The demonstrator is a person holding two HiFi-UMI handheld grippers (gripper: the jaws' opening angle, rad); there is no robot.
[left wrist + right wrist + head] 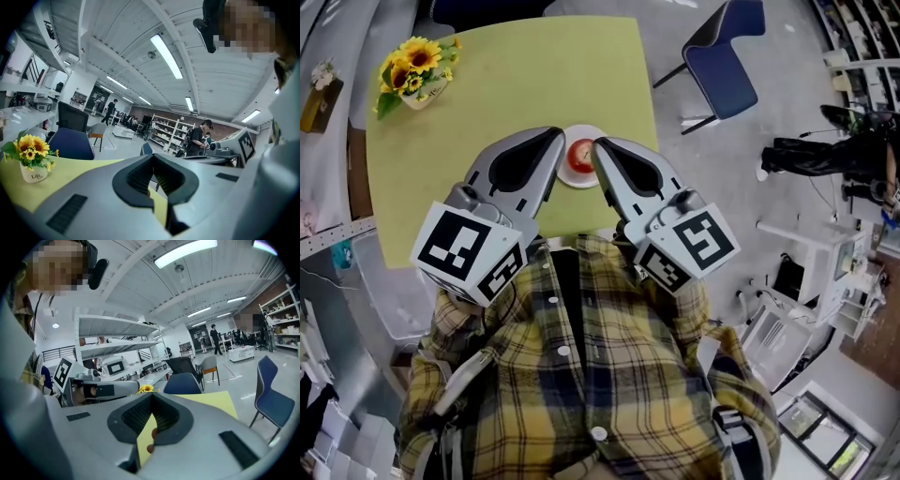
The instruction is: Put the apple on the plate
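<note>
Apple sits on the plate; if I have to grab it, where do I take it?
Take the apple across its round middle, one jaw on each flank, coming from the table's near edge, slightly above, likely clearing the plate's low rim.

The apple looks glossy, the plate smooth and glazed, the table matt, the shirt woven cloth.

One apple. One white plate near the counter's near edge. One counter. One pot of sunflowers at its far left corner. Two grippers, the left gripper and the right gripper, each bearing one marker cube. One blue chair beyond the far right corner. A dark seat past the far edge is possibly a second.
</note>
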